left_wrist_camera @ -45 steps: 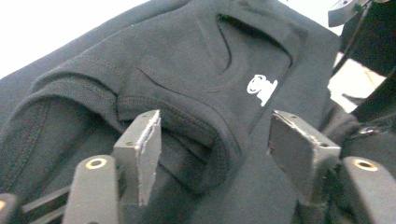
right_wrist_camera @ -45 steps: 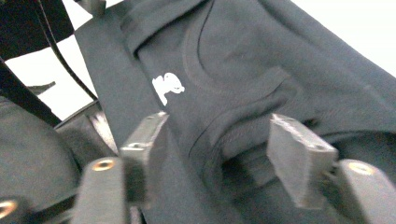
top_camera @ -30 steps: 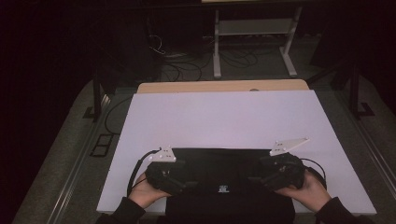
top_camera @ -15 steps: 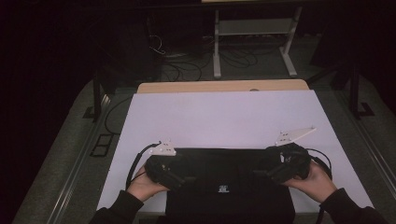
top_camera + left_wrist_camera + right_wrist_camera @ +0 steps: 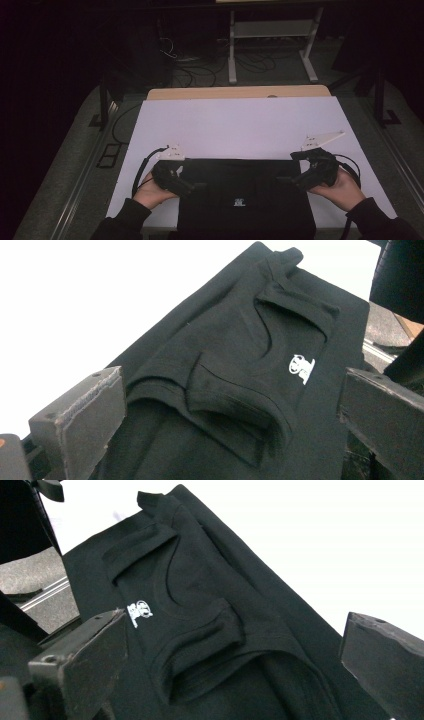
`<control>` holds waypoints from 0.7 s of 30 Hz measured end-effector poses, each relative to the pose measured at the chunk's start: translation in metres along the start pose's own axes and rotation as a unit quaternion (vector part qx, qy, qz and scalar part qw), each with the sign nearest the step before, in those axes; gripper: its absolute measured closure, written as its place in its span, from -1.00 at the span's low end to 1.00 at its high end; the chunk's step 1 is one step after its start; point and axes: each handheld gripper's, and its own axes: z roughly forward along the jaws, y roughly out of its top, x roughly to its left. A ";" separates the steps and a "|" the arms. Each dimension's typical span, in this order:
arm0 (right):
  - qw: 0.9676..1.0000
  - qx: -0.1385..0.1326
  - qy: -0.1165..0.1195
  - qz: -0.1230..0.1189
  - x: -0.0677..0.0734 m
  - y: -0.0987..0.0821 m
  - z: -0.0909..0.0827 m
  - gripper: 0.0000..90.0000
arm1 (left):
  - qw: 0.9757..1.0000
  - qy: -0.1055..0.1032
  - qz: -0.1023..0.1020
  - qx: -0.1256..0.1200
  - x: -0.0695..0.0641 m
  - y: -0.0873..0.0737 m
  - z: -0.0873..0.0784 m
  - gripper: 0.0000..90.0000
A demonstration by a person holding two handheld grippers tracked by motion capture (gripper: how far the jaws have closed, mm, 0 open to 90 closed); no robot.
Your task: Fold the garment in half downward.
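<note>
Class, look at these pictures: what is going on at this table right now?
A person sits at a white-topped table with a hand-held gripper in each hand. The left hand-held gripper and the right hand-held gripper sit at opposite sides of a folded black T-shirt lying at the near edge. Both have just been opening their jaws, which now stand wide and grip nothing, with the shirt lying beyond them. A small white logo shows near the shirt's neckline.

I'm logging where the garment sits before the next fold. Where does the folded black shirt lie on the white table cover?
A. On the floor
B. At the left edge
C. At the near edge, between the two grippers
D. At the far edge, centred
C: the black shirt lies at the near edge of the white table cover, with the left gripper and right gripper at its two sides.
</note>
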 end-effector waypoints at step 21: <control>1.000 -0.009 -0.009 0.015 -0.023 -0.007 -0.006 -1.00 | 1.000 0.017 -0.013 -0.013 0.019 0.001 -0.007 -1.00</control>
